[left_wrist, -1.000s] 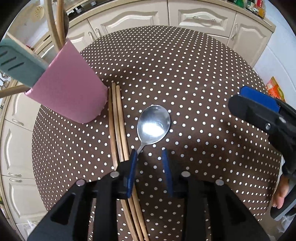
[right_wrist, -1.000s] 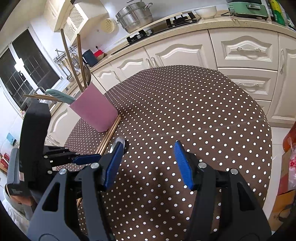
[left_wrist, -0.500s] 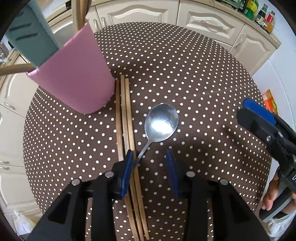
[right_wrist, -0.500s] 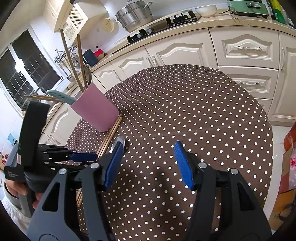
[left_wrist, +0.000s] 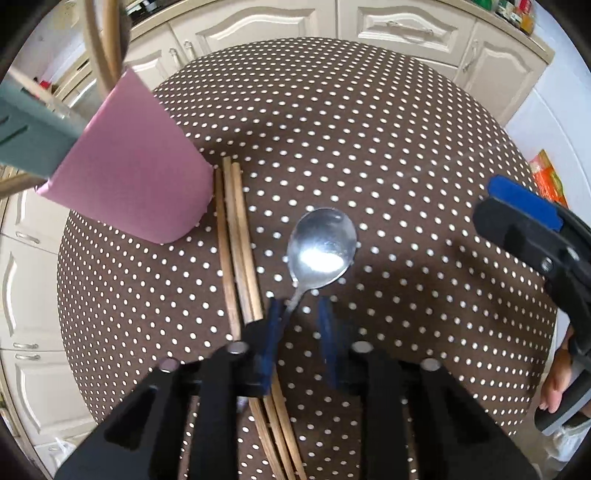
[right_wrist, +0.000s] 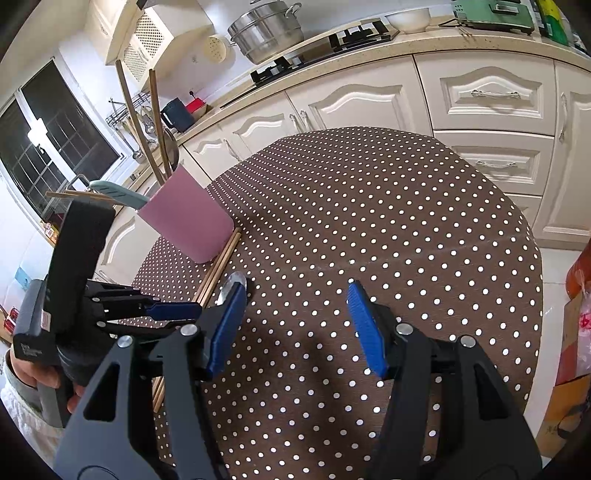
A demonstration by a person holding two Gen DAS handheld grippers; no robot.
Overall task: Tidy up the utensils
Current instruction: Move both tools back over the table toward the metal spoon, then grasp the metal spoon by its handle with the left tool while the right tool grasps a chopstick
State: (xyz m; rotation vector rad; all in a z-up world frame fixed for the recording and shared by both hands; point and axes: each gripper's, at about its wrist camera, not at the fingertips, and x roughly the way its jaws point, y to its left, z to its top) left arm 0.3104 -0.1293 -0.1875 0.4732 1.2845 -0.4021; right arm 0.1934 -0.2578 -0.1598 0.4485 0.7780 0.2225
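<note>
Left gripper (left_wrist: 300, 325) is closing around the spoon (left_wrist: 322, 248) handle, pads not yet pressing; spoon lies on the table (left_wrist: 369, 129) beside the chopsticks (left_wrist: 236, 236). Right gripper (right_wrist: 295, 325) hangs half-open, empty. Advise excluding the chopsticks from the grip.

Left gripper (left_wrist: 300, 325) jaws closing, blurred; right gripper (right_wrist: 295, 325) jaws apart.

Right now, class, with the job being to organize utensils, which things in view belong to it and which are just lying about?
Part of the job:
- spoon on the table
- wooden chopsticks beside it
- pink holder, already holding utensils
- left gripper, fingers closing around the spoon's handle

Just lying about:
- steel pot on the stove
- dark mug on the counter
- orange packet past the table
</note>
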